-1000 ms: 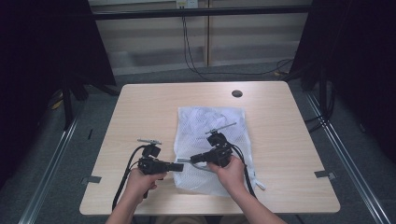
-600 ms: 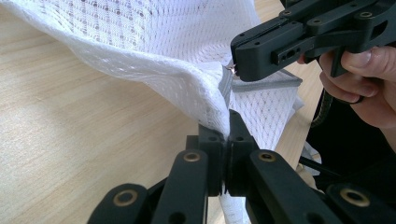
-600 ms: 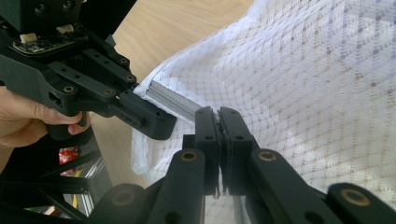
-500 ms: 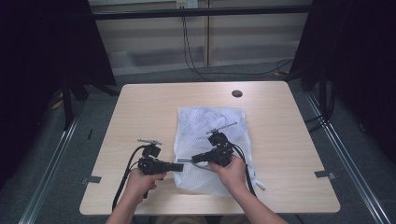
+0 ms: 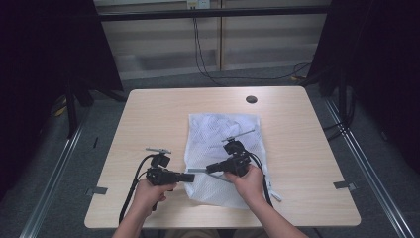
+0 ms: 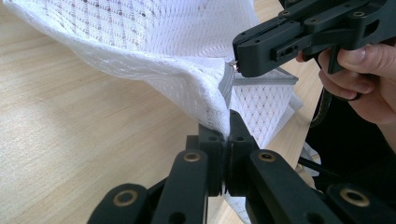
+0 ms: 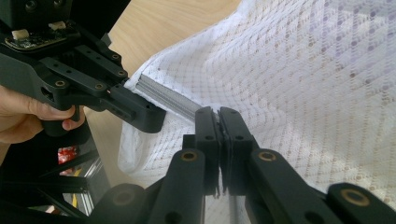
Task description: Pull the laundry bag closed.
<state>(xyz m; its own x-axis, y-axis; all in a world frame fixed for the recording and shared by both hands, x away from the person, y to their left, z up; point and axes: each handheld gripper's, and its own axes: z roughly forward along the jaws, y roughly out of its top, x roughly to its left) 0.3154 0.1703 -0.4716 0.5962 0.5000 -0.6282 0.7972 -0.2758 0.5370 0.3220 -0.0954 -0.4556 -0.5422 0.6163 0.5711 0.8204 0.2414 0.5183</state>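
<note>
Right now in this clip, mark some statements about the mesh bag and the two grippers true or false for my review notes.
1. The white mesh bag lies on the wooden table. True.
2. The left gripper is open, clear of the bag. False: it is shut on the bag's edge.
3. The right gripper is shut on the bag beside its grey zipper strip. True.
4. The bag is red. False: it is white.
5. A dark round hole sits near the table's far edge. True.

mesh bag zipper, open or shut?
Cannot tell. Both tongs, left and right, are clamped on the mesh bag at its grey zipper edge.
</note>
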